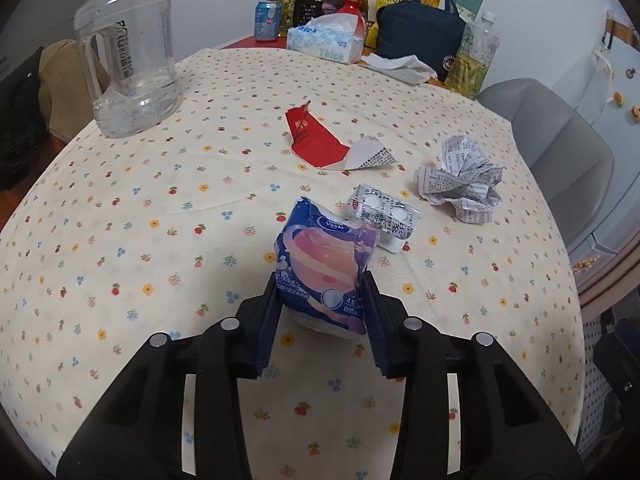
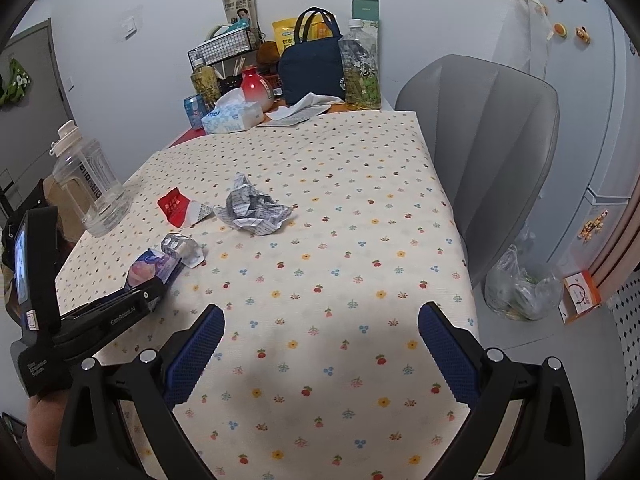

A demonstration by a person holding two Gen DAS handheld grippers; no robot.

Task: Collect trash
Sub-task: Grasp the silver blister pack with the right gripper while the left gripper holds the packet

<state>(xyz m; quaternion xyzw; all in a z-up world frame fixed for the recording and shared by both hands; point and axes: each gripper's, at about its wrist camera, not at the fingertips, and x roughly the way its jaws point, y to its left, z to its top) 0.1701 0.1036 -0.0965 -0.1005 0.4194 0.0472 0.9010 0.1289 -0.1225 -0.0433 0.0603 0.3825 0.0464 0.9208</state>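
My left gripper (image 1: 322, 280) is shut on a blue and pink tissue packet (image 1: 326, 264), held at the table's cloth. It also shows in the right wrist view (image 2: 152, 268), gripped by the left gripper (image 2: 154, 288). Just beyond it lies a silver pill blister pack (image 1: 384, 214), also seen from the right (image 2: 182, 250). A crumpled printed paper (image 1: 460, 180) (image 2: 254, 208) and a torn red carton piece (image 1: 320, 142) (image 2: 180, 208) lie farther on. My right gripper (image 2: 320, 320) is open and empty above the cloth near the front edge.
A clear water jug (image 1: 128, 56) stands at the left edge. Tissue box (image 1: 326, 42), navy bag (image 1: 424, 36), bottles and a can crowd the far end. A grey chair (image 2: 480, 152) stands right of the table; a plastic trash bag (image 2: 520, 284) sits on the floor beside it.
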